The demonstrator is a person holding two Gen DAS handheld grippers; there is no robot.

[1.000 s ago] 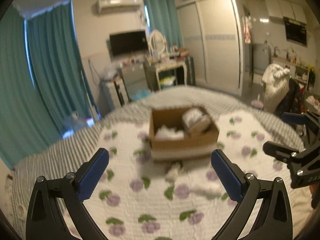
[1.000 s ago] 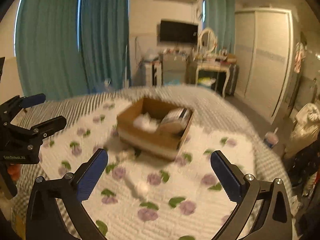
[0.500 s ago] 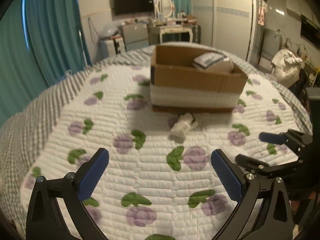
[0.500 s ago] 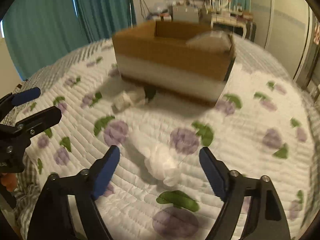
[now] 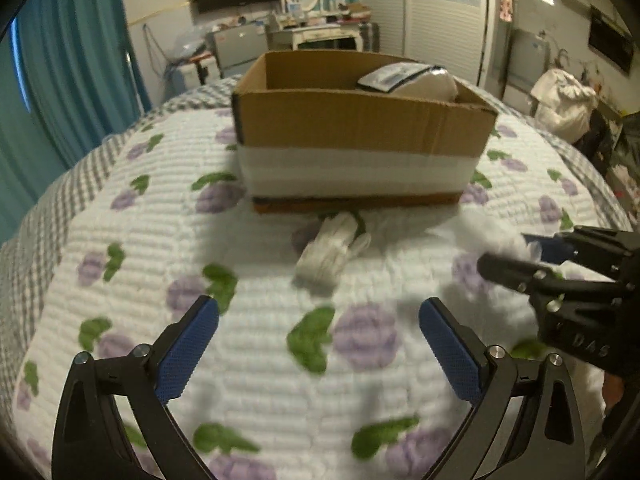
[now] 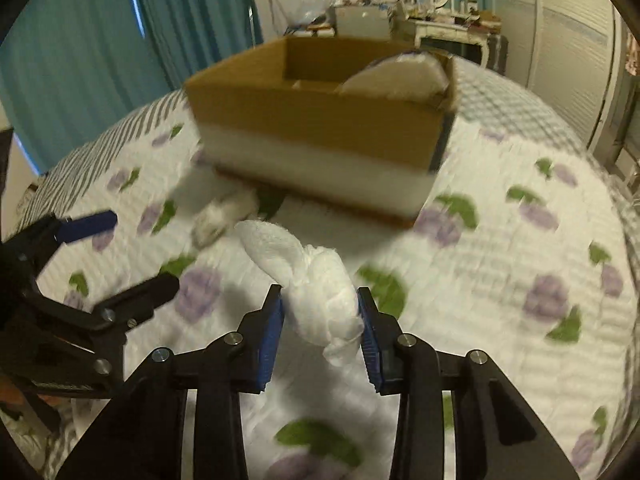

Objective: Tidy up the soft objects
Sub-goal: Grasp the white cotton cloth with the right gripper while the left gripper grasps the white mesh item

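A: Item one, right gripper [image 6: 320, 316]?
B: Fingers closed on a white cloth bundle [image 6: 316, 284], lower centre of frame; its long axis runs up-left from the fingers, loose end toward the cardboard box [image 6: 320, 120].

A: Item two, left gripper [image 5: 318, 344]?
B: Fingers wide apart, holding nothing. A second cloth roll [image 5: 330, 248] lies on the bed quilt [image 5: 140, 240] straight ahead of them, just before the box, long axis toward the box. The left gripper is nearer it.

A: Writing?
B: "DAS" on the right gripper body, lower right of the left view; the packet label in the box is unreadable.
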